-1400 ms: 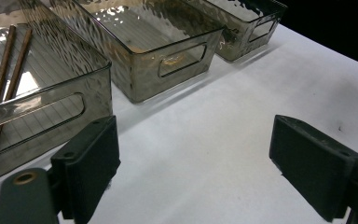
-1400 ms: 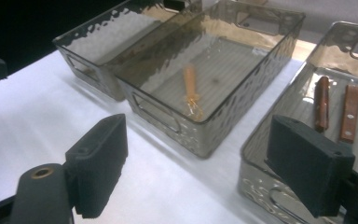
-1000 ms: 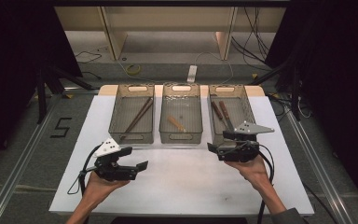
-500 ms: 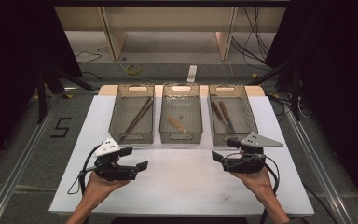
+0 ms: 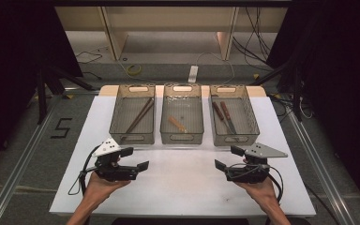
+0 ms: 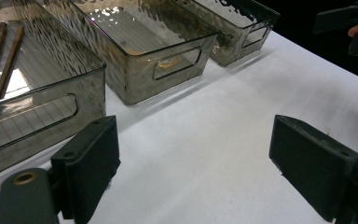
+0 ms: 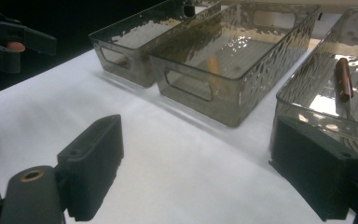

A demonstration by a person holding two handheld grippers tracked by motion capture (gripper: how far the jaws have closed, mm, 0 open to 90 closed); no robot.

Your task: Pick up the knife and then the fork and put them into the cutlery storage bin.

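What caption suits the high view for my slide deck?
Both open grippers, left and right, hover over the white table before three sorted bins.

A white table [image 5: 178, 187] stood there, and along its far edge sat three smoky clear bins side by side — the left bin [image 5: 132, 137], the middle bin [image 5: 182, 138] and the right bin [image 5: 234, 139].

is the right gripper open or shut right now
Open. In its own view the right gripper has its two black jaws set wide apart, bare white table between them, holding nothing.
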